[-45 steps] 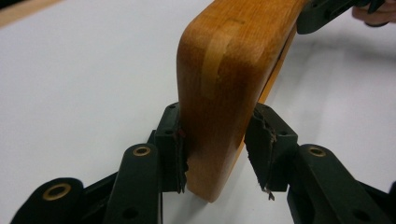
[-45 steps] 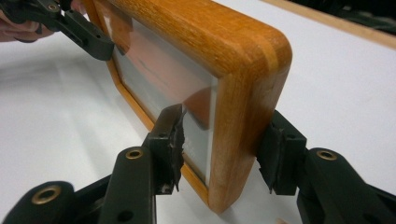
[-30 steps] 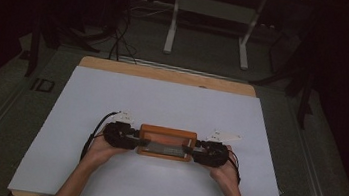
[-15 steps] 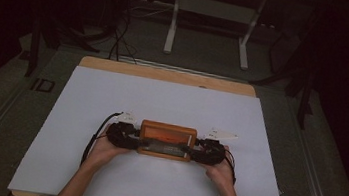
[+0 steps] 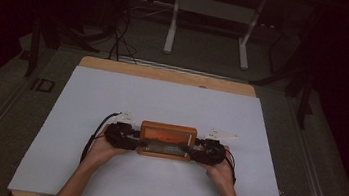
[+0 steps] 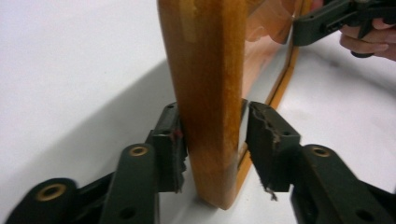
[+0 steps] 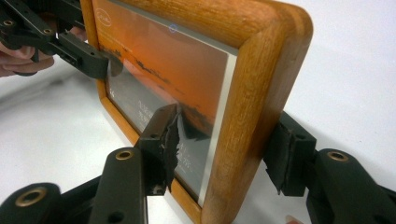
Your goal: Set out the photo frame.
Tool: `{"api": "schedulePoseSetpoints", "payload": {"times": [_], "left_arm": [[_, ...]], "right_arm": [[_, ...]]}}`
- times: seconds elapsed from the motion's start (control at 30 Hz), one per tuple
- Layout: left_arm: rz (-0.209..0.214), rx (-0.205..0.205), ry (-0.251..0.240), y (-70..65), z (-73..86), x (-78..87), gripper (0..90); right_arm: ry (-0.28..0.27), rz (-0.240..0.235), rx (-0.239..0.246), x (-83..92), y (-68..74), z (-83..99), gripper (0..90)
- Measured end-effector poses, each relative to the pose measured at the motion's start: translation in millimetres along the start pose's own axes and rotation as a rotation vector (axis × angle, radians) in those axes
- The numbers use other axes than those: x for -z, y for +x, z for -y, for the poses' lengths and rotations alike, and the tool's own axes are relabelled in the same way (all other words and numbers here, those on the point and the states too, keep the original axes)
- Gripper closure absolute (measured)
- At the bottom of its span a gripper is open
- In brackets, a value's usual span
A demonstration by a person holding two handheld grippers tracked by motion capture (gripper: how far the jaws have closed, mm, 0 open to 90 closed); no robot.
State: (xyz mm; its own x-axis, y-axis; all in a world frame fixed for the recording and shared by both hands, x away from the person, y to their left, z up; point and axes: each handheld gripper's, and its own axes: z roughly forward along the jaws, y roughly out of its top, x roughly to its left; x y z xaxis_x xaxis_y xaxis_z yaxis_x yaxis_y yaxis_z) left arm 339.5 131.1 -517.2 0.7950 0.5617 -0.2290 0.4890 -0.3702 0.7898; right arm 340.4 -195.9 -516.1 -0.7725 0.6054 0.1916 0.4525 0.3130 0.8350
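In the lower middle of the high view, a wooden picture frame [image 5: 167, 140] stands on the white table cover [image 5: 112, 95], held at both short ends, and the step in hand looks like setting it upright or carrying it between two grips. At the left of that view the left hand [image 5: 103, 150] comes up from the bottom edge, forearm angled inward, with the left gripper [image 5: 130, 138] pointing toward the centre. In the left gripper view its black jaws sit on either side of the frame's narrow edge [image 6: 210, 102]: the left pad presses the wood while the right pad stands a sliver off the glass side (so I'd call it closed around the frame but only loosely, not firmly pinching). Across the middle the frame's orange print faces the person. At the right, the right hand [image 5: 219, 170] mirrors the pose, and the right gripper [image 5: 202, 151] bears on the other end; in the right gripper view one pad lies against the glass [image 7: 168, 135] and the other against the back, clamped on the frame. The next move probably calls for both hands moving together, keeping the frame level, with the left grip tightened first.
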Motion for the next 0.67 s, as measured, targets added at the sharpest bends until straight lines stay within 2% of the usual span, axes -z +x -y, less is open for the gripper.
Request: {"api": "schedulePoseSetpoints", "payload": {"times": [0.07, 0.3, 0.37, 0.53, 0.63, 0.67], "left_arm": [[0.002, 0.008, -0.002, 1.8, 0.5, 0.3, 50.8], [-0.004, 0.016, -0.010, 4.0, 0.9, 4.1, 50.8], [-0.010, 0.018, -0.010, 4.3, 0.6, 7.1, 47.3], [0.014, 0.022, -0.062, 6.2, 0.7, 25.8, 40.4], [0.006, 0.024, -0.084, 7.3, 1.1, 34.4, 37.7], [-0.002, 0.029, -0.101, 8.7, 1.7, 40.0, 37.1]], "right_arm": [[0.008, -0.002, 0.006, 0.2, 0.0, 0.2, 48.1], [0.009, -0.017, 0.017, 3.0, 0.4, 0.1, 46.4], [0.006, -0.019, 0.021, 4.7, 0.6, -0.4, 45.1], [-0.040, -0.030, 0.037, 21.3, -2.1, -5.3, 41.1], [-0.056, -0.030, 0.039, 28.0, -4.3, -6.4, 39.3], [-0.065, -0.031, 0.040, 36.1, -8.7, -6.4, 37.6]]}}
